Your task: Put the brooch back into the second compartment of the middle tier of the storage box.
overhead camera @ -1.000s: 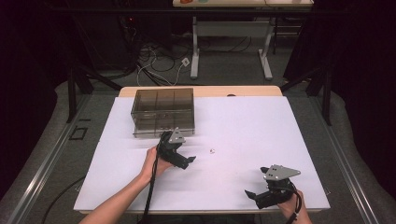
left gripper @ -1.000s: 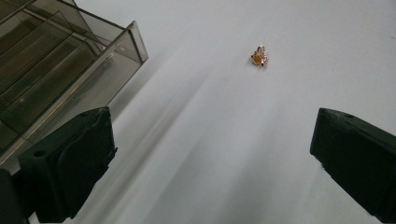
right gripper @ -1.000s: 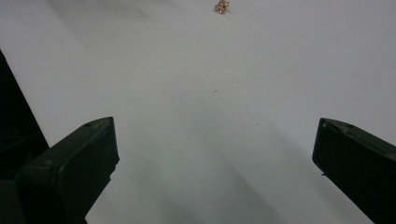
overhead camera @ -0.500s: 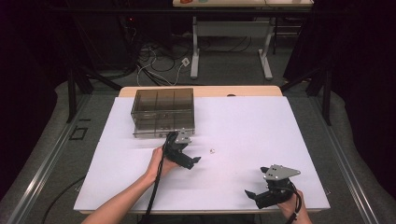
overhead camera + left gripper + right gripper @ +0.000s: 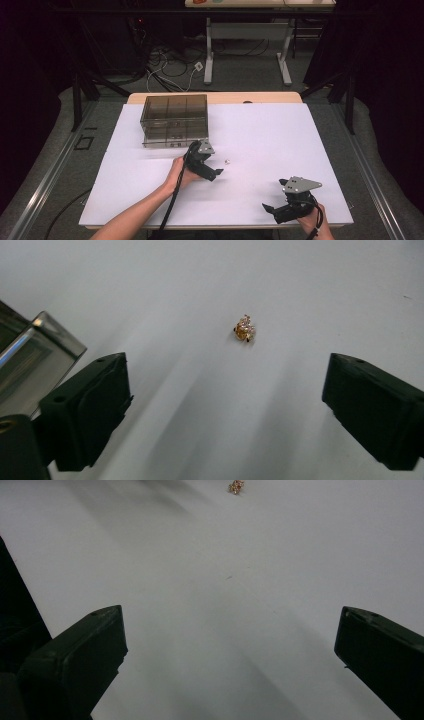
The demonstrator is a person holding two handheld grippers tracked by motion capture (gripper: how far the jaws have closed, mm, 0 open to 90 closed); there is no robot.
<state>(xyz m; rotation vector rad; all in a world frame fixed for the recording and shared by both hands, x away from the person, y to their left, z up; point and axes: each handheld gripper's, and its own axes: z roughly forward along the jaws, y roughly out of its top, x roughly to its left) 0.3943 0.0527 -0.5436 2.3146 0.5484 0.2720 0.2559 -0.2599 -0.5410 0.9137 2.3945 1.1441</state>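
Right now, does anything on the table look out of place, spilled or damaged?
Only one thing: a tiny gold trinket lies loose on the white table, apart from the smoky compartment box. The left tongs, which have just been closing slightly, point at it without touching. Nothing looks spilled or broken.

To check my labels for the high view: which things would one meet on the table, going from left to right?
Smoky clear compartment box → left gripper → small gold trinket → right gripper.
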